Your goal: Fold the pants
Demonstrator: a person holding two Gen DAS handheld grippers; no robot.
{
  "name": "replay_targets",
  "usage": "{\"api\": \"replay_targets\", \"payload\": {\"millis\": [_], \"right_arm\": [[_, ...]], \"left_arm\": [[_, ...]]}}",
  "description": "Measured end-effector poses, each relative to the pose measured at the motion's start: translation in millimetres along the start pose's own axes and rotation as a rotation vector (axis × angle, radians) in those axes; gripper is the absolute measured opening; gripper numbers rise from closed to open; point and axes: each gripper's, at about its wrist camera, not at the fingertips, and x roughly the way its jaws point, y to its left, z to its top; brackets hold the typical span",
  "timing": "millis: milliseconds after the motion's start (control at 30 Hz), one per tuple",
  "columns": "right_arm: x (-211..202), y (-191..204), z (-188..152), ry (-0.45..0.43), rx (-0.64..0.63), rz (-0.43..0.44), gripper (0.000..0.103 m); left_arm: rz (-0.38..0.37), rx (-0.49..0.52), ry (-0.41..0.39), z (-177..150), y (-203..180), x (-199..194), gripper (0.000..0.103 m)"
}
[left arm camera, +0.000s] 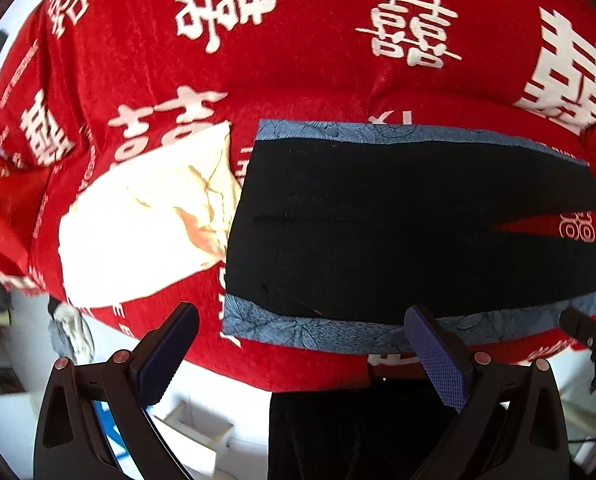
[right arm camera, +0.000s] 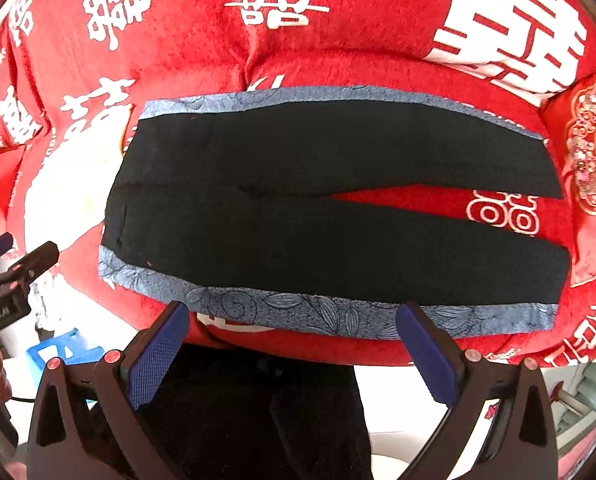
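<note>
Black pants (left arm camera: 398, 224) with blue patterned side stripes lie flat and spread out on a red bedspread (left arm camera: 318, 60), waist to the left, the two legs splitting towards the right; they also show in the right wrist view (right arm camera: 318, 208). My left gripper (left arm camera: 302, 340) is open and empty, hovering just short of the pants' near blue stripe (left arm camera: 318, 330) by the waist corner. My right gripper (right arm camera: 294, 332) is open and empty, hovering over the near stripe (right arm camera: 298, 310) at mid-length. The left gripper's finger (right arm camera: 38, 260) shows at the right wrist view's left edge.
A bright white cloth (left arm camera: 146, 220) lies on the bedspread left of the waist. A red embroidered cushion (right arm camera: 594, 168) sits at the right past the leg ends. The bed's near edge (left arm camera: 258, 376) drops to a white floor with a box (left arm camera: 202, 428) and a blue item (right arm camera: 62, 350).
</note>
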Motion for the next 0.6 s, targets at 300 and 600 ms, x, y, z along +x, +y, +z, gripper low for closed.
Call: {"api": "replay_targets", "payload": {"millis": [300, 600], "right_arm": [[43.5, -22.3, -22.0, 0.002, 0.172, 0.33, 0.103], [146.4, -7.8, -67.9, 0.056, 0.327, 0.627, 0.079]], "left_arm": [[-0.104, -0.088, 0.045, -20.5, 20.2, 48.6, 0.103], [-0.256, -0.238, 0.115, -68.3, 69.5, 153.0, 0.103]]}}
